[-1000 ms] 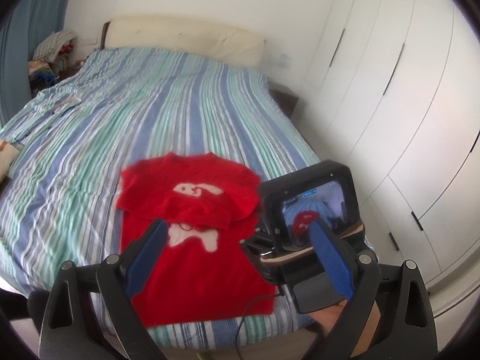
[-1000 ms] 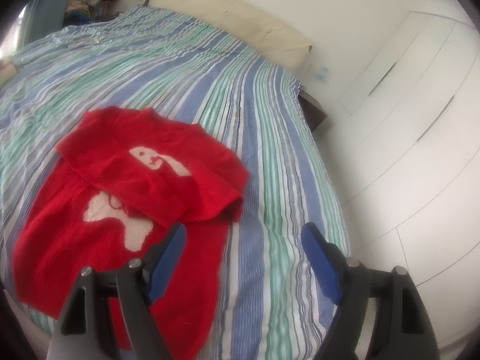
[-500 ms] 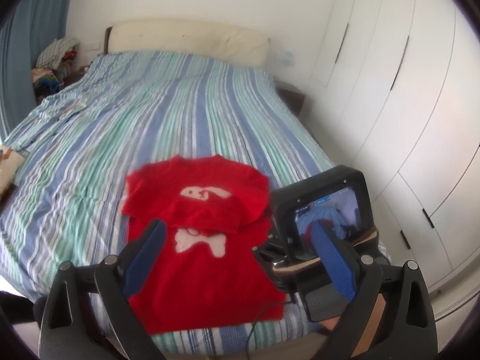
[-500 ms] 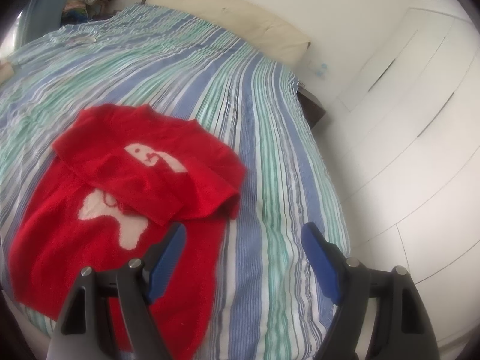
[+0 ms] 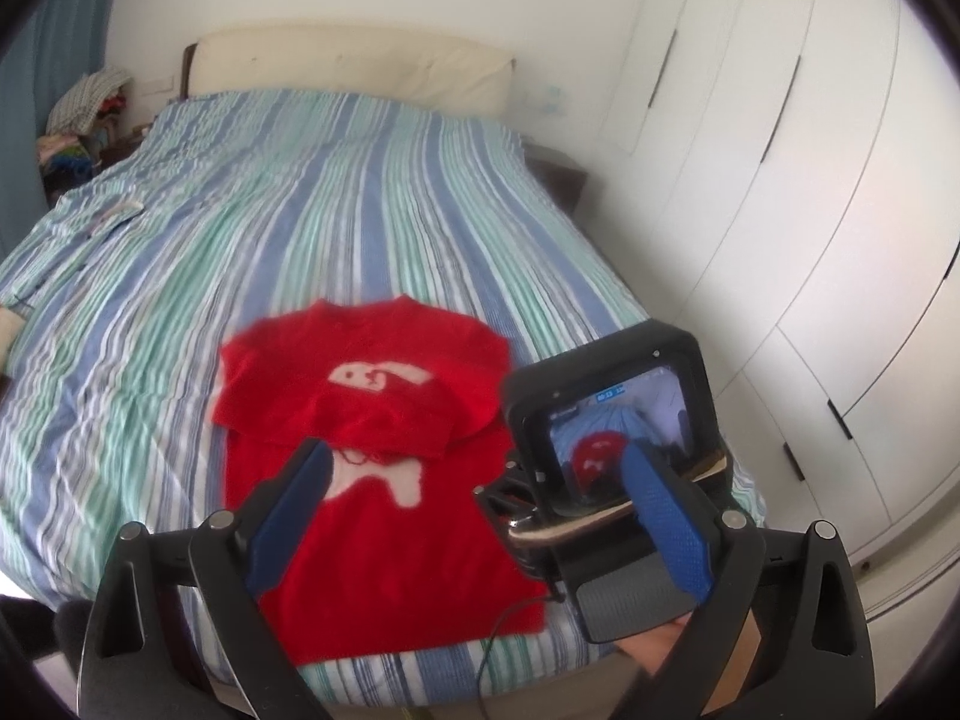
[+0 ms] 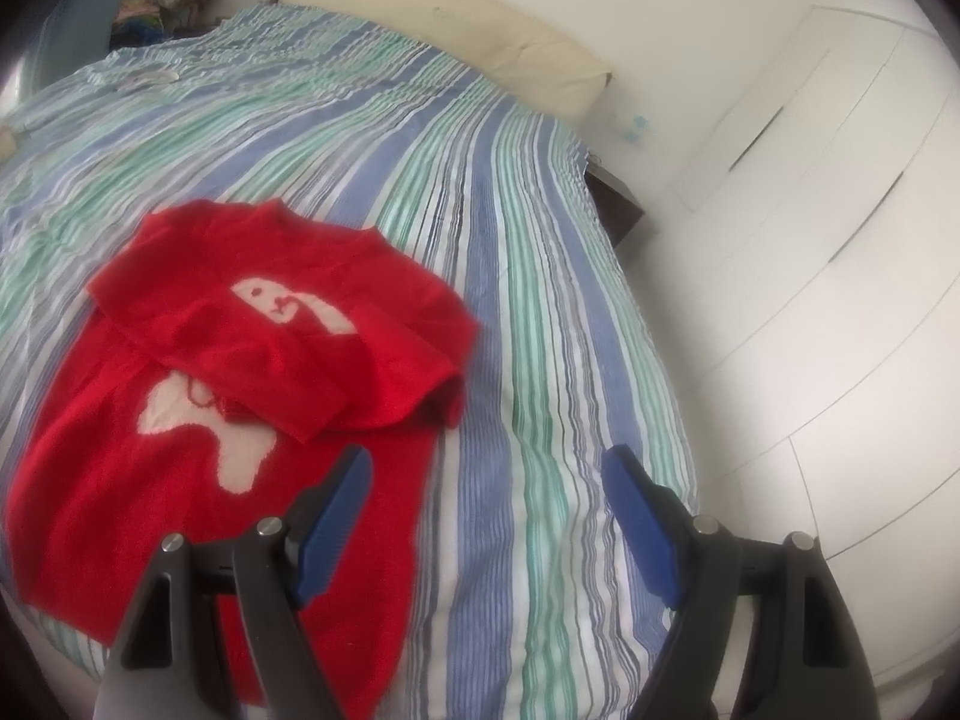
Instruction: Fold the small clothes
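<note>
A small red knitted sweater (image 5: 384, 480) with a white figure lies flat near the foot of the striped bed; it also shows in the right wrist view (image 6: 240, 408). Its sleeves and top part are folded down over the chest. My left gripper (image 5: 474, 480) is open and empty, held above the sweater's lower half. My right gripper (image 6: 492, 480) is open and empty, above the bed just right of the sweater's hem. The right gripper's camera body (image 5: 618, 438) shows in the left wrist view, right of the sweater.
The bed (image 5: 372, 210) has a blue, green and white striped cover and a cream headboard (image 5: 354, 66). White wardrobe doors (image 5: 780, 210) stand close along the right. A pile of clothes (image 5: 84, 114) sits at the far left by the headboard.
Both grippers have pulled back and up a little from the sweater, so more of the bed shows. The sweater has not moved. Both stay open.
</note>
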Tool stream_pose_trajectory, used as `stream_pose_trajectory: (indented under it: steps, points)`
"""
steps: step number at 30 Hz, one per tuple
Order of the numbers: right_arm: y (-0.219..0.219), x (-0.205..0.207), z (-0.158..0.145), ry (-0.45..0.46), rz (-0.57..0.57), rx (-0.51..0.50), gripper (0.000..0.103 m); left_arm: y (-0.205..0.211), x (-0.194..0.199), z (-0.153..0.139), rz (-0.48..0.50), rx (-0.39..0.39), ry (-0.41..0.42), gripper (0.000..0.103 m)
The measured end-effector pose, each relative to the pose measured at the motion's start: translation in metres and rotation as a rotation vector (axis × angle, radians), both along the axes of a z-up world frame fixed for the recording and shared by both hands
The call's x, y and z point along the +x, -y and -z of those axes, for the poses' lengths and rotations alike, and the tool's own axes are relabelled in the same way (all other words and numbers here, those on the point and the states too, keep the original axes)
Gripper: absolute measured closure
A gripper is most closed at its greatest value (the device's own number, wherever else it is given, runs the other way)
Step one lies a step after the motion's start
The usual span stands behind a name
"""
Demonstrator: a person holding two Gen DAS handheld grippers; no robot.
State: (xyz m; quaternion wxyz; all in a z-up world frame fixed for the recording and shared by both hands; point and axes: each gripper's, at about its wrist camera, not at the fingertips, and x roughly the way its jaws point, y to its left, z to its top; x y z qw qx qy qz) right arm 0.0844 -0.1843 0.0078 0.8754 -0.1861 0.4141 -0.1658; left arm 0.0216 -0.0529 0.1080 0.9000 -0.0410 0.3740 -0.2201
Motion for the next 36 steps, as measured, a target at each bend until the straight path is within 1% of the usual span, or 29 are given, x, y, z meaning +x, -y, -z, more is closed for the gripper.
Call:
stream_pose_trajectory:
  steps: [10, 17, 21, 28, 36]
  points:
    - [-0.019, 0.006, -0.003, 0.016, -0.025, -0.058, 0.025, -0.007, -0.001, -0.005, -0.02, -0.047, 0.003, 0.006]
    - [-0.031, 0.006, -0.005, 0.017, -0.048, -0.071, 0.024, -0.01, 0.002, -0.007, -0.037, -0.052, 0.009, 0.006]
    - [-0.033, 0.005, -0.005, 0.017, -0.055, -0.068, 0.024, -0.01, 0.002, -0.005, -0.07, 0.001, 0.031, 0.005]
    - [-0.022, 0.006, -0.001, 0.008, -0.033, -0.071, 0.023, -0.019, 0.004, -0.001, -0.136, 0.074, 0.06, 0.005]
    - [-0.021, 0.004, 0.001, 0.001, -0.031, -0.075, 0.023, -0.022, 0.008, 0.003, -0.179, 0.146, 0.079, 0.005]
